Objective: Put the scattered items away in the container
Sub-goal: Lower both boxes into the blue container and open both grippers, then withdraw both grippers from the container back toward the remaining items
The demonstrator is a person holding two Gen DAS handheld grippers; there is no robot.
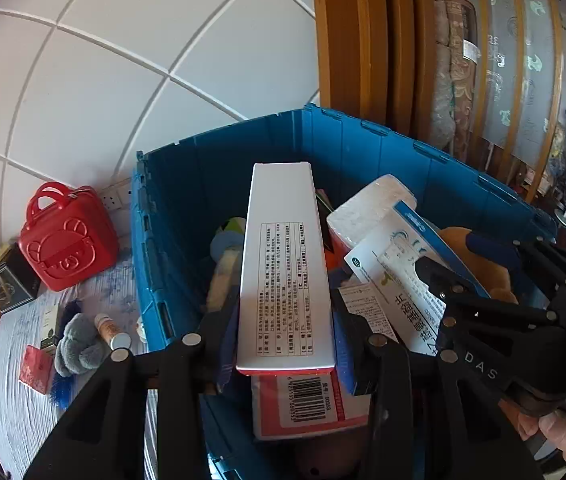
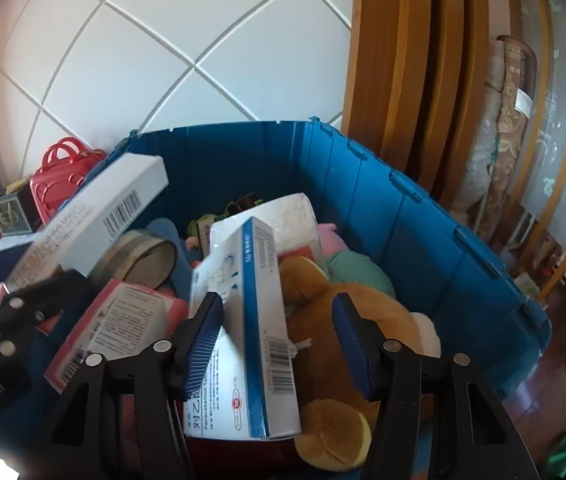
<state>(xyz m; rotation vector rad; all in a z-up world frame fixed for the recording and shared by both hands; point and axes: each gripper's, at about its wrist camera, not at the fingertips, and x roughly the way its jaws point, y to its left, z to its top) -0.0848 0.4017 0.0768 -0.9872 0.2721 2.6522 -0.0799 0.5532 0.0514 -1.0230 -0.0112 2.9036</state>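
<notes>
My left gripper is shut on a long white box with printed text, holding it over the open blue crate. The same long white box shows at the left of the right wrist view, above the crate. My right gripper hangs over the crate's middle with a white-and-blue medicine box between its jaws. That box leans on the left pad, and a gap shows before the right pad. The medicine box also appears at the right of the left wrist view.
The crate holds a brown plush, a white tissue pack, a pink box and a tape roll. Left of it, a red case, grey plush, small bottle and red packet lie on the table. A wooden frame stands behind.
</notes>
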